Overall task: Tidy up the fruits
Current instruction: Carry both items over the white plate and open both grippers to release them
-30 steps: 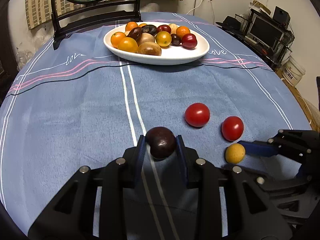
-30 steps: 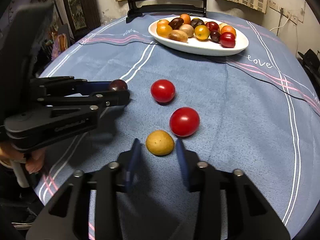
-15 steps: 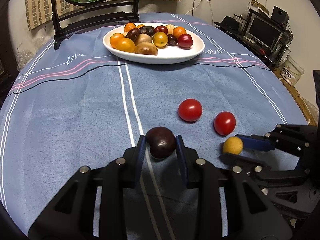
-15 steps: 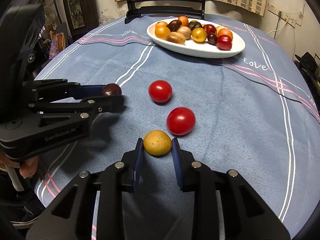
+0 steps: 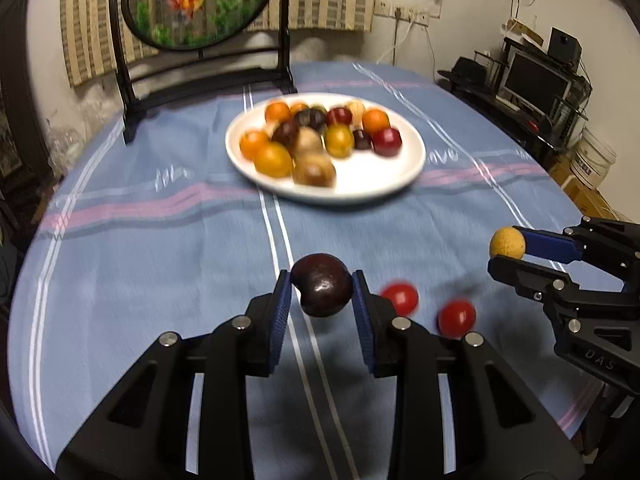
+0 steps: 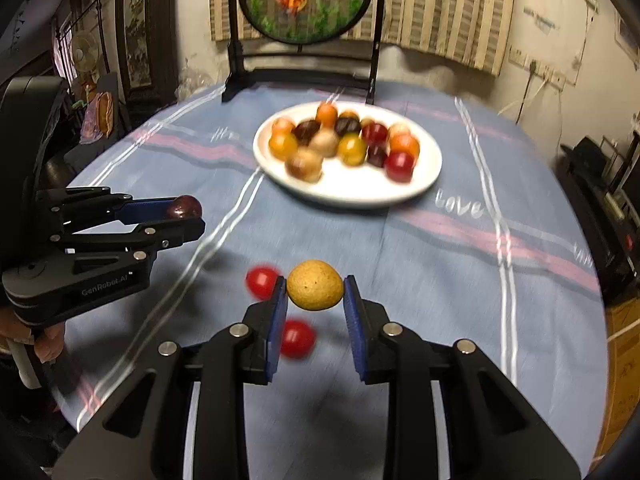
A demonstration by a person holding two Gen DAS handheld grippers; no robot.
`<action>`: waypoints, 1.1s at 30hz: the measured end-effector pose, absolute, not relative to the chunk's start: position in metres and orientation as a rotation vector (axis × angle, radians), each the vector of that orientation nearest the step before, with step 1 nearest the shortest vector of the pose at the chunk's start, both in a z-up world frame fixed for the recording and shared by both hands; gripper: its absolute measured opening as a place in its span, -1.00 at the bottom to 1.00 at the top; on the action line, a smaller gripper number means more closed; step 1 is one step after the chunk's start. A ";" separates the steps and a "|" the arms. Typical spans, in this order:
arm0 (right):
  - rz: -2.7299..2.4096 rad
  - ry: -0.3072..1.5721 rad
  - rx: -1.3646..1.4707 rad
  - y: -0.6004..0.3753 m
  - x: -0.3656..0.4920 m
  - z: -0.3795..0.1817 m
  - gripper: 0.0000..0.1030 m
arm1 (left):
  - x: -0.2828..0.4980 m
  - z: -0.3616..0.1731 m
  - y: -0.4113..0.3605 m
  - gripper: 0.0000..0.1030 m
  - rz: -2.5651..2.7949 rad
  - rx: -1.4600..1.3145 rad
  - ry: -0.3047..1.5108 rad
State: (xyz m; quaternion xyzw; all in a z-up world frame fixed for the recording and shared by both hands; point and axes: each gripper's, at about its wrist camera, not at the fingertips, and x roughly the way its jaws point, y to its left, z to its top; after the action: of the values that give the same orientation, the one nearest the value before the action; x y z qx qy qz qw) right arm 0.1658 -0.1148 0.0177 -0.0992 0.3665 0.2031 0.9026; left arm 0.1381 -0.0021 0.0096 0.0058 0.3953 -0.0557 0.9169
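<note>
My left gripper (image 5: 321, 286) is shut on a dark purple plum (image 5: 322, 285) and holds it above the blue tablecloth. My right gripper (image 6: 315, 286) is shut on a yellow speckled fruit (image 6: 315, 285), also lifted; it shows in the left wrist view (image 5: 507, 243). The plum shows in the right wrist view (image 6: 184, 208). Two red tomatoes (image 5: 400, 298) (image 5: 457, 317) lie on the cloth below the grippers. A white oval plate (image 5: 384, 178) with several orange, yellow, brown, red and dark fruits sits farther back.
A black stand with an oval fish picture (image 5: 200, 4) stands at the table's far edge. Shelves with a monitor (image 5: 536, 80) and a white bucket (image 5: 592, 160) are off the table to the right. The table edge curves close on both sides.
Both grippers have lifted their fruits off the cloth and moved toward the plate. The right gripper closed on the yellow fruit. The two tomatoes stayed on the cloth.
</note>
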 end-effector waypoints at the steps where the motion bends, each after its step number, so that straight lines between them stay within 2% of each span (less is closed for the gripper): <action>1: 0.417 0.748 -0.205 -0.115 0.171 0.021 -0.44 | 0.144 0.014 -0.002 -0.40 -0.114 0.017 0.802; 11: 0.381 0.717 -0.199 -0.099 0.246 0.031 -0.44 | 0.215 0.020 -0.002 -0.40 -0.059 0.021 0.793; 28: 0.408 0.801 -0.074 -0.092 0.349 -0.005 -0.44 | 0.314 -0.005 0.002 -0.41 -0.034 -0.011 0.842; 31: 0.413 0.816 -0.022 -0.099 0.353 -0.007 -0.42 | 0.316 -0.006 0.004 -0.27 -0.033 -0.046 0.840; 33: 0.418 0.810 -0.010 -0.102 0.351 -0.007 -0.41 | 0.316 -0.005 0.007 -0.02 -0.030 -0.069 0.836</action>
State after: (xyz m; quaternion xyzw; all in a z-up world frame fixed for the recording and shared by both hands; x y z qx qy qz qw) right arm 0.3506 -0.1018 -0.0068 -0.0050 0.3912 0.2020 0.8979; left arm 0.3156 0.0069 -0.0051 -0.0337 0.4057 -0.0144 0.9133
